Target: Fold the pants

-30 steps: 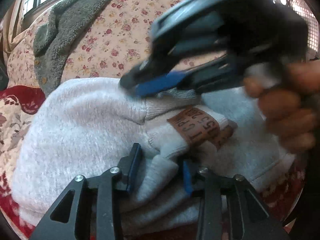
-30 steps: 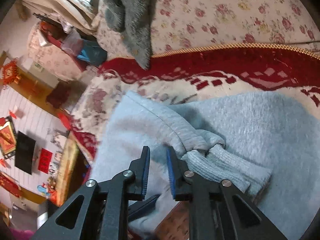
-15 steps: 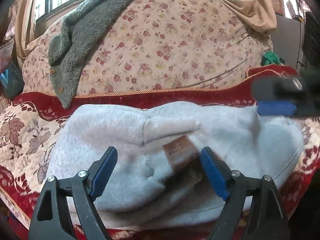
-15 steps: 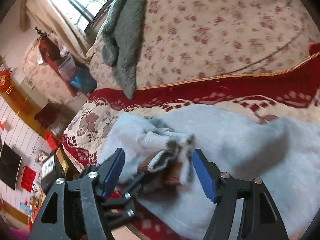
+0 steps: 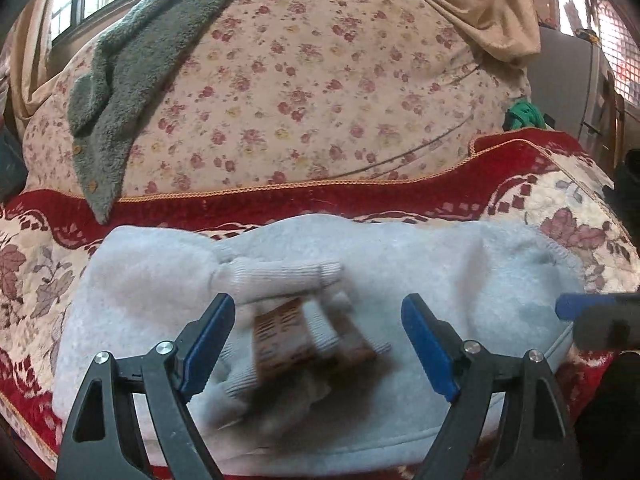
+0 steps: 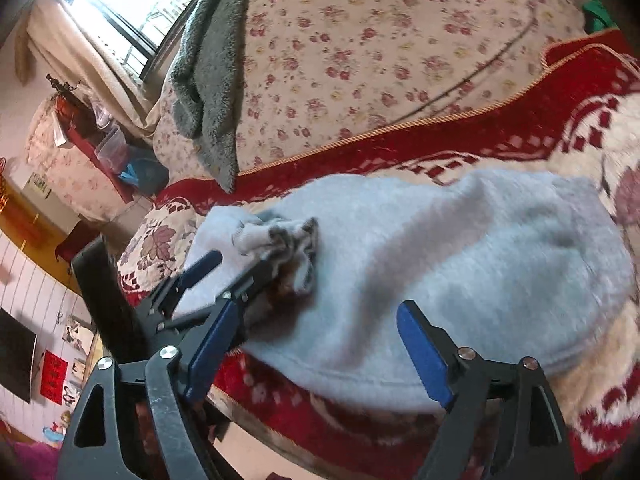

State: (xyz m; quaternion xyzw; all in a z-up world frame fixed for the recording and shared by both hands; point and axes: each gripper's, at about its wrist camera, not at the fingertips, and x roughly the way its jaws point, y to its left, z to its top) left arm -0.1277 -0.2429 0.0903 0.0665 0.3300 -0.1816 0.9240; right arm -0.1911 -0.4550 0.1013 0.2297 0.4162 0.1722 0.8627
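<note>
Light grey sweatpants [image 5: 440, 272] lie folded in a bundle on the red patterned sofa cover [image 5: 248, 204]. Their ribbed cuffs [image 5: 280, 276] and a brown label [image 5: 280, 328] rest on top, blurred. My left gripper [image 5: 320, 344] hangs open just above the cuffs and label, touching nothing. In the right wrist view the left gripper [image 6: 230, 276] sits by the cuffs [image 6: 276, 236]. My right gripper [image 6: 318, 354] is over the near edge of the pants [image 6: 460, 264]; its jaws are opening, with only loose cloth below them. One of its blue fingers [image 5: 580, 306] shows at the right edge.
A grey fleece garment [image 5: 120, 92] hangs over the floral sofa back [image 5: 320, 80]. A green item [image 5: 524, 114] sits at the sofa's right end. The seat's front edge [image 6: 280, 412] drops to the floor close below the pants. A dark screen [image 6: 16, 356] stands at far left.
Both grippers let go of the cuffs and opened wide. They drew back from the pants. The right one swung off to the right; the cuffs and label now lie loose on the bundle.
</note>
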